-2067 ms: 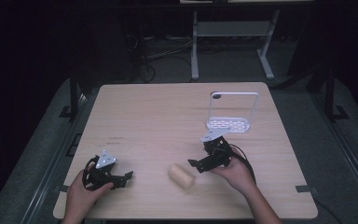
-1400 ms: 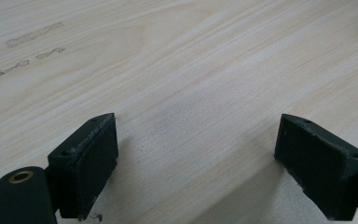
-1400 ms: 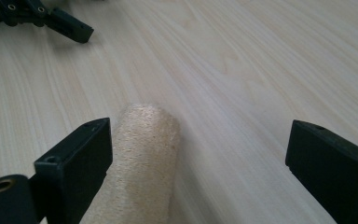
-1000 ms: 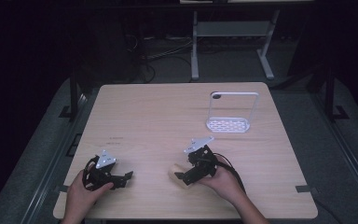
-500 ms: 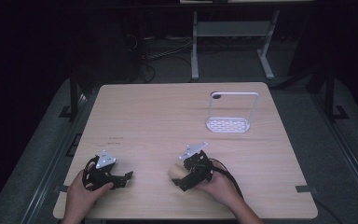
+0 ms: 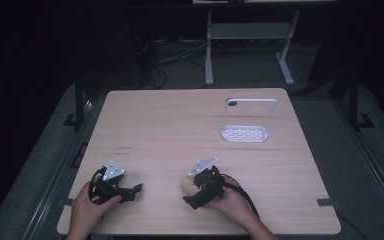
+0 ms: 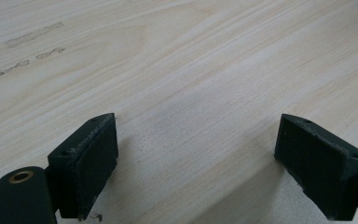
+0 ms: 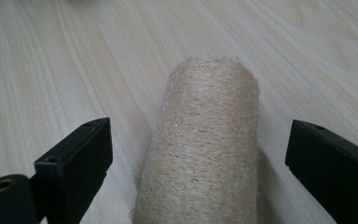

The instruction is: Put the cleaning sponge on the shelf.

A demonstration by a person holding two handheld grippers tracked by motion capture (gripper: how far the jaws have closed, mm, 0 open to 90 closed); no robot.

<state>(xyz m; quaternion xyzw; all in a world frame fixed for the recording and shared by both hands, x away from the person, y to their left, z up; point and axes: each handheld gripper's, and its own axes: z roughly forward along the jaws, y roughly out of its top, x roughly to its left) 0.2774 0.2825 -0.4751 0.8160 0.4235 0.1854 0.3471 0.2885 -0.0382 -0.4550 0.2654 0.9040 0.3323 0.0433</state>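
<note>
Wooden table [image 6: 170, 125] is seen from above, a white wire rack [image 6: 245, 122] toward its far side. Nearer than the rack, the right gripper [image 6: 192, 192] has been brought over a loofah roll [image 8: 205, 144], jaws wide, ungripped, so a grasp looks imminent. Left gripper [image 6: 130, 192] rests wide open and empty

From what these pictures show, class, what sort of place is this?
Probably a lab or recording room: a bare wooden table in a dark room, metal stand legs and loose cables on the floor behind it.
</note>
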